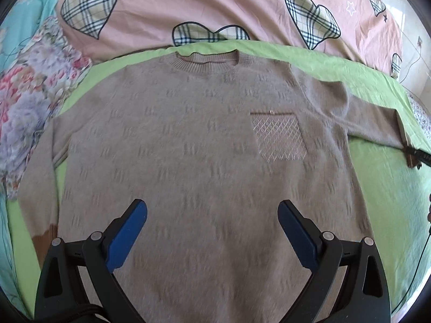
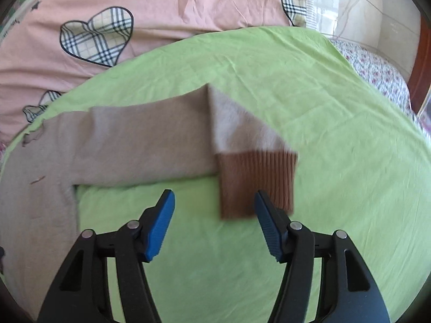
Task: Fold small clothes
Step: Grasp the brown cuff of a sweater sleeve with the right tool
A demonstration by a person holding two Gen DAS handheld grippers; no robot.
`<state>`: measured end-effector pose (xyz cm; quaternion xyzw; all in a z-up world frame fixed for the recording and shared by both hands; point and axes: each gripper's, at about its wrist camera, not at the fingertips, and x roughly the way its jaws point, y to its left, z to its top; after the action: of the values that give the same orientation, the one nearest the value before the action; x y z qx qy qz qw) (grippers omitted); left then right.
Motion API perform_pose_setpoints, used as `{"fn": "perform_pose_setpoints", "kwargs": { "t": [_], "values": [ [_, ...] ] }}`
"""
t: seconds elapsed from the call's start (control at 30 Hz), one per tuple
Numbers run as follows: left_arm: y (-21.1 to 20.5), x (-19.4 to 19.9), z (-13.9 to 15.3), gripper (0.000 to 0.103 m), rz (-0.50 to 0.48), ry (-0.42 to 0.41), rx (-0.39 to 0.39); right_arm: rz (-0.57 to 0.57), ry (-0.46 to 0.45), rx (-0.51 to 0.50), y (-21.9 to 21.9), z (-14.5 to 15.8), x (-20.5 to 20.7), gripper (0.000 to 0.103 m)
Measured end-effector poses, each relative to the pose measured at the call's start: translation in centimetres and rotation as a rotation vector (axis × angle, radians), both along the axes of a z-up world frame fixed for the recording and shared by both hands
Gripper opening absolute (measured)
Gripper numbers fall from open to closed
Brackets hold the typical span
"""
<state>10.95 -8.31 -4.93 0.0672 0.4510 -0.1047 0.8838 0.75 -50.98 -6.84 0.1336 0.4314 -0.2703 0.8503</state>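
Observation:
A beige knit sweater (image 1: pixel 194 145) lies flat, front up, on a green sheet (image 1: pixel 390 188), neck at the far side, with a chest pocket (image 1: pixel 277 134). My left gripper (image 1: pixel 212 210) hovers open over its lower body, empty. In the right wrist view the sweater's sleeve (image 2: pixel 140 145) stretches right and its end is folded back toward me, ending in a brown ribbed cuff (image 2: pixel 256 183). My right gripper (image 2: pixel 214 202) is open just in front of the cuff, its right finger (image 2: pixel 266 223) overlapping the cuff's lower edge. The other sleeve (image 1: pixel 40 183) lies along the left side.
A pink duvet with plaid hearts (image 1: pixel 188 5) lies beyond the green sheet. Floral bedding (image 1: pixel 29 99) is bunched at the left. The bed's right edge with floral sheet (image 2: pixel 377 72) and a wall lie beyond. The other gripper's tip (image 1: pixel 420 158) shows at the right sleeve end.

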Motion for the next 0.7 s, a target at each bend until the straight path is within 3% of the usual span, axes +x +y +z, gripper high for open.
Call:
{"fn": "perform_pose_setpoints", "kwargs": {
  "t": [0.07,0.17,0.2,0.33,0.47,0.57,0.7],
  "values": [
    [-0.5,1.0,-0.1,0.098,-0.007,0.003,-0.008,0.016,0.057,0.018,-0.9,-1.2,0.6,0.058],
    [-0.8,2.1,-0.6,0.098,-0.017,0.017,-0.018,0.029,0.101,-0.018,-1.7,-2.3,0.3,0.029],
    [-0.8,2.2,-0.8,0.098,-0.019,0.017,-0.018,0.024,0.085,0.004,-1.9,-1.8,-0.1,0.007],
    [0.0,2.4,-1.2,0.097,-0.022,0.015,-0.025,0.079,-0.123,0.261,-0.6,0.9,-1.3,0.006],
    [2.0,2.3,-1.1,0.097,-0.03,0.026,-0.084,0.292,-0.269,0.468,6.7,3.9,2.0,0.006],
    [3.8,2.2,-1.0,0.097,-0.038,0.042,-0.135,0.465,-0.31,0.588,13.9,4.9,7.0,0.006],
    [6.4,2.6,-1.1,0.097,-0.05,0.05,-0.182,0.638,-0.272,0.657,23.8,4.1,14.6,0.006]
  ]
}}
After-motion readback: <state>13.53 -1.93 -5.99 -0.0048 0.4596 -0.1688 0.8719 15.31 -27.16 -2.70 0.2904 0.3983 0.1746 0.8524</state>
